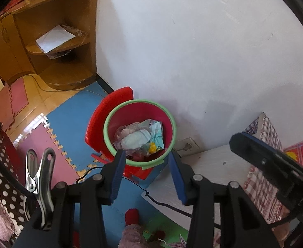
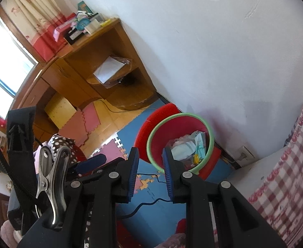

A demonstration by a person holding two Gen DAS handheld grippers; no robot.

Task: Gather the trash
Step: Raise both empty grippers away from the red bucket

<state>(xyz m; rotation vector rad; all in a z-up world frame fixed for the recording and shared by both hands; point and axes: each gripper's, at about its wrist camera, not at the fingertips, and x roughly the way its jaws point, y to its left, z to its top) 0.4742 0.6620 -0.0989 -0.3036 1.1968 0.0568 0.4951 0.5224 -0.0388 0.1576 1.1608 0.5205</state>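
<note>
Both tools point steeply down over the floor. The left tool [image 1: 146, 155] stands partly open with nothing between its blue pads; the right tool [image 2: 149, 152] is narrower, also empty. The trash [image 1: 140, 137] lies in a red bin [image 1: 170, 128] by the white wall [image 1: 192, 51], on foam mats [image 1: 68, 124]. A wooden shelf [image 1: 54, 33] stands farther off.
</note>
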